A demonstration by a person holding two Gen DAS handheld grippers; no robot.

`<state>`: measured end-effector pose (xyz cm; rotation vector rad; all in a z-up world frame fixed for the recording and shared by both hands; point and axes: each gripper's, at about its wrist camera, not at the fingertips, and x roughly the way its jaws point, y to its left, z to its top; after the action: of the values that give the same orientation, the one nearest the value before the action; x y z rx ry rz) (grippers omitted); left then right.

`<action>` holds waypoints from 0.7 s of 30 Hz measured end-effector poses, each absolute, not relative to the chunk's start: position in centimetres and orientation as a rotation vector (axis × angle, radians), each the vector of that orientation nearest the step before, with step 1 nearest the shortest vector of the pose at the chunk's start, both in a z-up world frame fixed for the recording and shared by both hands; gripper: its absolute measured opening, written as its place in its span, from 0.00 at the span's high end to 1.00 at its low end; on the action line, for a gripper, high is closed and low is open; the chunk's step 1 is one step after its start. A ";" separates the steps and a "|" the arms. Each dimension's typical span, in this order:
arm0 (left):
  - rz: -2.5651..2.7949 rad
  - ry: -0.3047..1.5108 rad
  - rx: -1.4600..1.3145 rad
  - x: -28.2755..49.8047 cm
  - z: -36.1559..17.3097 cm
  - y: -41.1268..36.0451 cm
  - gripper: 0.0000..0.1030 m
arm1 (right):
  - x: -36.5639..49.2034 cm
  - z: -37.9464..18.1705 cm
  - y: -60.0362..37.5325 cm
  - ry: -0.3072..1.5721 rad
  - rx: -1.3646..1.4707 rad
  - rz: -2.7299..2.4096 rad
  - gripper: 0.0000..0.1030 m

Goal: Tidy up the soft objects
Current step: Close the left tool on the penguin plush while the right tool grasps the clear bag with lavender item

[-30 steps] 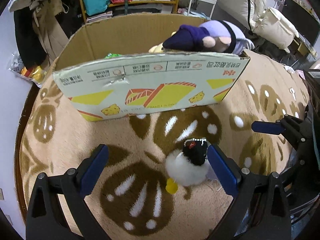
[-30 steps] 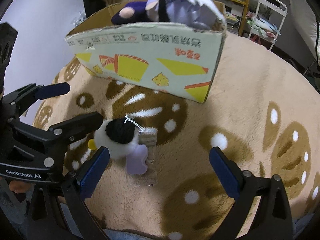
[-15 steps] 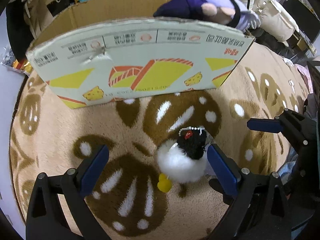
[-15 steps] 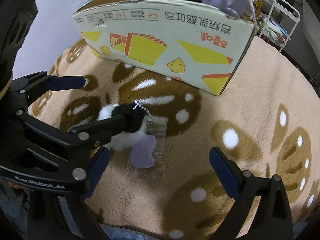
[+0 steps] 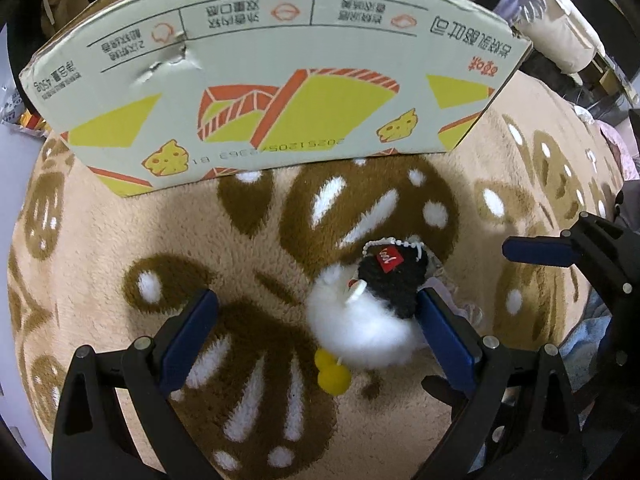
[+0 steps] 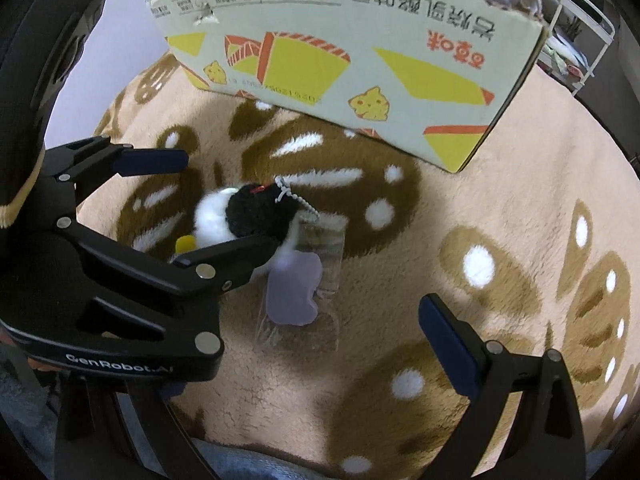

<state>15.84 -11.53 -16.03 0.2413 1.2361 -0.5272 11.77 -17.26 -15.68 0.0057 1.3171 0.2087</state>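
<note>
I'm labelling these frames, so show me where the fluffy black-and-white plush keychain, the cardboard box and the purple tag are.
plush keychain (image 5: 360, 320), left wrist view, on its white fluffy body.
cardboard box (image 5: 320, 56), left wrist view, on its printed front wall.
purple tag (image 6: 292, 292), right wrist view, on the flat middle of the tag.

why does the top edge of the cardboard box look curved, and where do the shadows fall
Left wrist view: fisheye distortion bows the cardboard box into an arch, and the corners go black; the plush keychain stays sharp, throwing a soft shadow on the rug. Right wrist view: the left gripper darkens the rug under it, and the frame edges are dim.
</note>
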 end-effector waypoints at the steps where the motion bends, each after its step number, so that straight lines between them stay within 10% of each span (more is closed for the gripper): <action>1: -0.526 1.232 0.245 15.8 -16.2 -11.7 0.05 | 11.8 -15.7 -17.3 1.320 -0.001 0.210 0.00; 21: -0.542 1.190 0.269 15.4 -16.2 -11.6 0.46 | 13.3 -18.1 -14.8 1.379 -0.074 0.218 0.08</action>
<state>15.36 -11.60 -16.21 0.2686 1.1904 -0.5421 13.26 -14.76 -18.05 -0.0736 1.3786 0.2184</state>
